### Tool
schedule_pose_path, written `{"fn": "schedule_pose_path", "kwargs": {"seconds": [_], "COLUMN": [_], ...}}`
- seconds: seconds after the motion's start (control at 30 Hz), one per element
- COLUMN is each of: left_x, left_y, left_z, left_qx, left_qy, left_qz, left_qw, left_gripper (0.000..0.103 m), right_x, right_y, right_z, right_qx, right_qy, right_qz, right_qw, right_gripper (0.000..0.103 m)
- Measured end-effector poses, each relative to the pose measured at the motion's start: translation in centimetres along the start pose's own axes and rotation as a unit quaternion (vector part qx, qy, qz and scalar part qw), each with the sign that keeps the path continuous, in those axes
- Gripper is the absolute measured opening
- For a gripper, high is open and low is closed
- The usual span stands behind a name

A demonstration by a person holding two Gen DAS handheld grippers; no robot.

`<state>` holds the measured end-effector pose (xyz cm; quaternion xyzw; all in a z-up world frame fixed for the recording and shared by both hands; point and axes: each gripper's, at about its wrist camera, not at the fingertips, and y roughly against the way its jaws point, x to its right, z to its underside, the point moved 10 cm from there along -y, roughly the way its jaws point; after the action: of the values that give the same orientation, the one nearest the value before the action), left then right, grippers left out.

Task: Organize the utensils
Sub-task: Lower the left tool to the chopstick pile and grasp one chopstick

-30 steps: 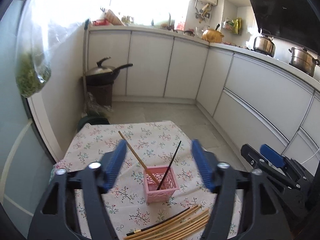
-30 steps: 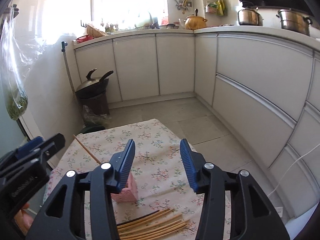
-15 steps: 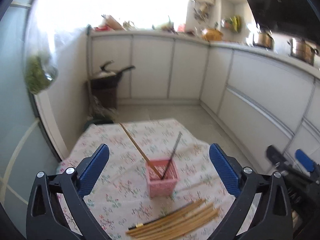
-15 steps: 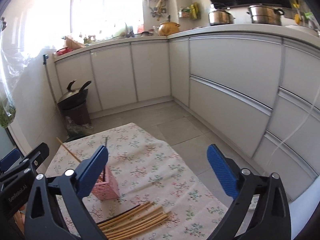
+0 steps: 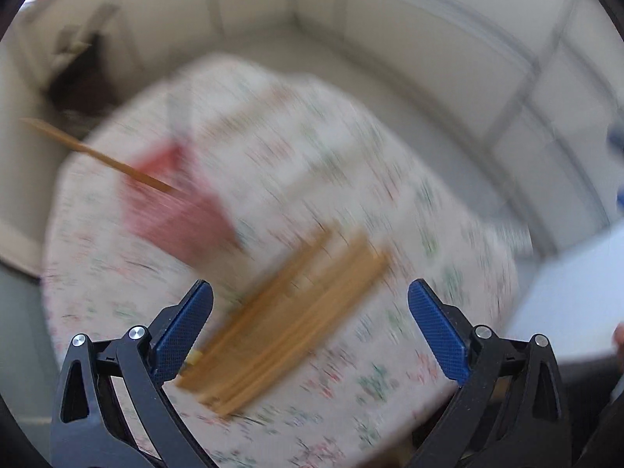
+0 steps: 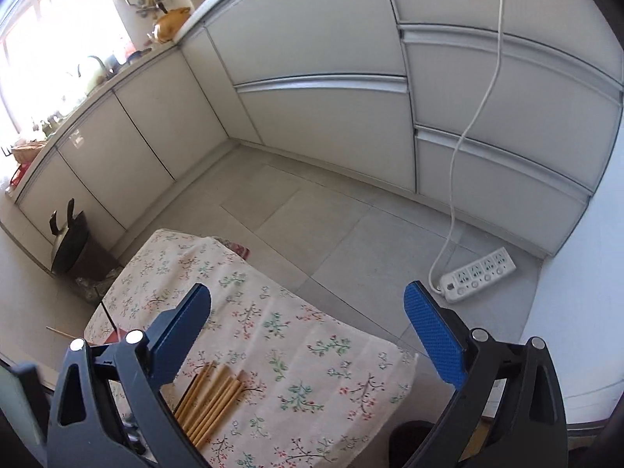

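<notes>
Both the left gripper [image 5: 310, 325] and right gripper [image 6: 307, 329] are seen spread wide and empty, while the chopsticks [image 5: 284, 323], judged light, stiff and slippery, are best pinched mid-shaft at lower centre, below the pink basket [image 5: 175, 210] at centre left.

Motion blur smears the pink basket [image 5: 175, 202] and chopstick bundle [image 5: 284, 312] in the left wrist view.

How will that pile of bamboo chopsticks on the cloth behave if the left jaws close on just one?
The chopsticks look thin and straight, so probably stiff and light. They lie packed side by side, so neighbours will likely get dragged or rolled along. The floral tablecloth looks soft and may bunch under a scraping jaw. The left gripper, jaws wide, hangs above the pile.
</notes>
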<state>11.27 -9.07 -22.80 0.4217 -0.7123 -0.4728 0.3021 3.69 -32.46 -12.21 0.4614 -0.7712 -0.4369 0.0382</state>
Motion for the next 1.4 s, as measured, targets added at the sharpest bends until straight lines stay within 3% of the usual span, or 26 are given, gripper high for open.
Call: {"fn": "schedule_pose_path", "kwargs": {"seconds": [0.07, 0.23, 0.47, 0.73, 0.8, 0.87, 0.97, 1.0, 1.1, 1.3, 1.4], "left_x": [2.5, 6.5, 8.1, 7.7, 7.6, 7.1, 6.6, 6.4, 5.0, 4.2, 3.5], "left_y": [-2.1, -4.2, -7.4, -10.0, -10.0, -10.5, -10.2, -10.2, -9.8, -8.8, -7.2], "left_z": [0.6, 0.1, 0.1, 0.6, 0.7, 1.3, 1.3, 1.4, 1.3, 1.9, 2.6], "left_qx": [-0.044, -0.1, -0.147, -0.16, -0.156, -0.163, -0.145, -0.142, -0.128, -0.091, -0.079], "left_qy": [-0.019, -0.046, -0.043, -0.081, -0.102, -0.118, -0.142, -0.139, -0.127, -0.117, -0.095], "left_qz": [0.049, 0.145, 0.186, 0.13, 0.105, 0.071, 0.035, 0.034, 0.025, 0.003, 0.011], "left_qw": [0.9976, 0.9833, 0.9705, 0.9752, 0.9768, 0.977, 0.9785, 0.9794, 0.9832, 0.9889, 0.9923], "left_gripper": [0.094, 0.091, 0.088, 0.087, 0.075, 0.056, 0.04, 0.039, 0.02, 0.005, 0.004], "right_x": [0.3, 1.1, 2.2, 2.9, 2.9, 2.8, 2.3, 2.2, 1.8, 0.7, -0.3], "right_y": [-0.6, -1.4, -2.6, -3.3, -3.4, -3.4, -3.5, -3.6, -4.3, -5.7, -6.8], "right_z": [0.3, 0.9, 1.6, 1.8, 1.9, 1.9, 2.2, 2.3, 3.1, 5.0, 6.5], "right_qx": [-0.022, -0.063, -0.091, -0.111, -0.116, -0.118, -0.125, -0.128, -0.147, -0.184, -0.208], "right_qy": [-0.012, -0.049, -0.068, -0.088, -0.092, -0.095, -0.096, -0.096, -0.097, -0.109, -0.101], "right_qz": [-0.013, -0.041, -0.045, -0.048, -0.05, -0.053, -0.057, -0.057, -0.058, -0.059, -0.054], "right_qw": [1.0, 0.996, 0.992, 0.989, 0.988, 0.987, 0.986, 0.986, 0.983, 0.975, 0.971], "right_gripper": [0.097, 0.097, 0.097, 0.097, 0.097, 0.097, 0.097, 0.097, 0.097, 0.097, 0.097]}}
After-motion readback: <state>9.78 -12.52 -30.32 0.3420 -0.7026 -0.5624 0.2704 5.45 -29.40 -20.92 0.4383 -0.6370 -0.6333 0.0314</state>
